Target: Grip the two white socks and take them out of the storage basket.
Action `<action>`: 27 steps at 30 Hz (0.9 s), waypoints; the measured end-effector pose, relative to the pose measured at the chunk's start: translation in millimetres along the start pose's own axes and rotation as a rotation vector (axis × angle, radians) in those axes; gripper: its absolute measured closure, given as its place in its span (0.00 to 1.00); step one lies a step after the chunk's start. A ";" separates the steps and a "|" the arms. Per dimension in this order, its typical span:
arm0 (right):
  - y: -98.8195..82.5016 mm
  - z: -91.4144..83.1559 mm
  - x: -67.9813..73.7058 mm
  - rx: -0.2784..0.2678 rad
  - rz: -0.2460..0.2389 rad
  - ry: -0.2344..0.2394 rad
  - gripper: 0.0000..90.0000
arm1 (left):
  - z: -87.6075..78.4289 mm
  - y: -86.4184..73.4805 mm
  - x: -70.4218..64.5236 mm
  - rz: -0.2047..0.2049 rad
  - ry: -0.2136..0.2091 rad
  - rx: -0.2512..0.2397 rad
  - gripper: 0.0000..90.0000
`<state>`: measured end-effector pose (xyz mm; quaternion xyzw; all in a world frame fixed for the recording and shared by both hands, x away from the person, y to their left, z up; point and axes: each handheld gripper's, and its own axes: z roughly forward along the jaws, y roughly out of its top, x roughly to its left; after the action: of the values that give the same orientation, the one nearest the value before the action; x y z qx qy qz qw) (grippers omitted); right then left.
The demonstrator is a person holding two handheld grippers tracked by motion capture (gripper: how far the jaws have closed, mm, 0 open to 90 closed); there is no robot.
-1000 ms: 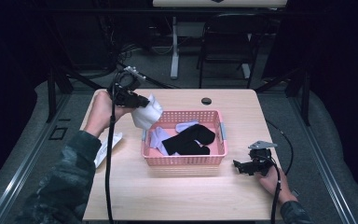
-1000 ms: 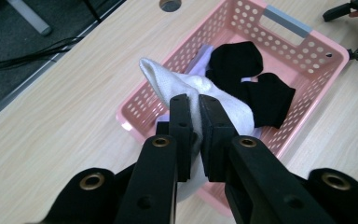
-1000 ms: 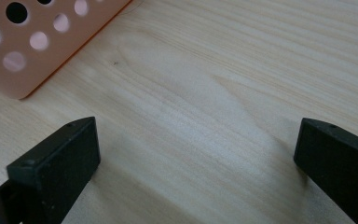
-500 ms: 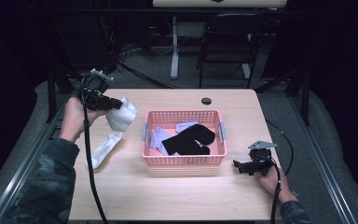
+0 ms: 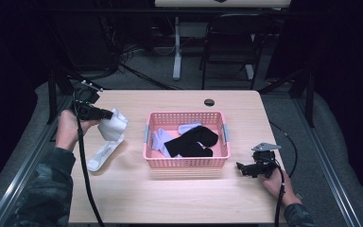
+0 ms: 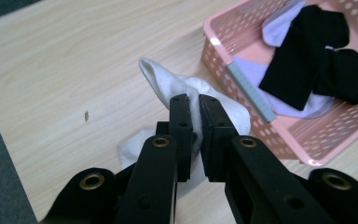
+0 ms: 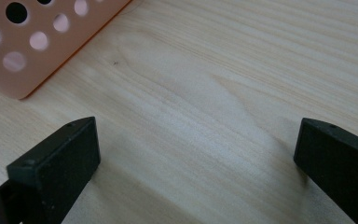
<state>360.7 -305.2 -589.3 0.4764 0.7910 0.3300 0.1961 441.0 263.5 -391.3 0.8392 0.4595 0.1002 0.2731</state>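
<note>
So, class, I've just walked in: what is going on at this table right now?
A person is taking socks out of a pink basket. The left hand-held gripper is shut on a white sock, held above the table left of the basket, over another white sock lying there. Black socks and pale ones remain in the basket. The right hand-held gripper rests open on the table at the basket's right.

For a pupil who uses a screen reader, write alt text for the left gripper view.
The left gripper is shut on a white sock, held above a pale wooden table. To the right, a pink perforated basket holds black socks and white ones.
</note>
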 end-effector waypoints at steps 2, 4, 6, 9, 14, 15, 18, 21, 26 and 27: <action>0.0 0.0 0.0 0.000 0.000 0.000 0.00 | 11.7 -9.9 6.5 -0.028 -0.012 0.010 0.94; 0.0 0.1 0.0 -0.001 0.000 0.000 0.00 | 16.0 -13.3 8.6 -0.041 -0.018 0.013 0.94; 0.0 0.0 0.0 0.000 0.000 0.000 0.00 | 24.5 -19.0 12.8 -0.059 -0.022 0.027 0.94; 0.0 0.0 0.0 0.000 0.000 0.000 0.00 | 40.9 -28.7 18.5 -0.099 -0.032 0.049 0.94; 0.0 0.0 0.0 0.000 0.000 0.000 0.00 | 59.2 -38.0 20.4 -0.122 -0.038 0.075 0.93; 0.0 0.0 0.0 0.000 0.000 0.000 0.00 | 64.7 -40.7 21.0 -0.123 -0.038 0.081 0.93; 0.0 0.0 0.0 -0.001 0.000 -0.001 0.00 | 73.7 -45.7 21.4 -0.132 -0.043 0.091 0.92; -0.1 -0.3 0.1 0.002 0.000 0.001 0.00 | 80.1 -49.4 21.6 -0.133 -0.054 0.090 0.85; -0.1 -0.2 0.1 0.001 0.000 0.001 0.00 | 79.3 -52.7 18.1 -0.132 -0.047 0.083 0.64; -0.1 -0.3 0.1 0.002 0.000 0.001 0.00 | 78.2 -53.2 18.2 -0.121 -0.047 0.083 0.62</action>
<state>360.4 -305.2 -589.1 0.4765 0.7913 0.3296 0.1953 445.8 272.7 -487.1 0.8226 0.5065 0.0447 0.2544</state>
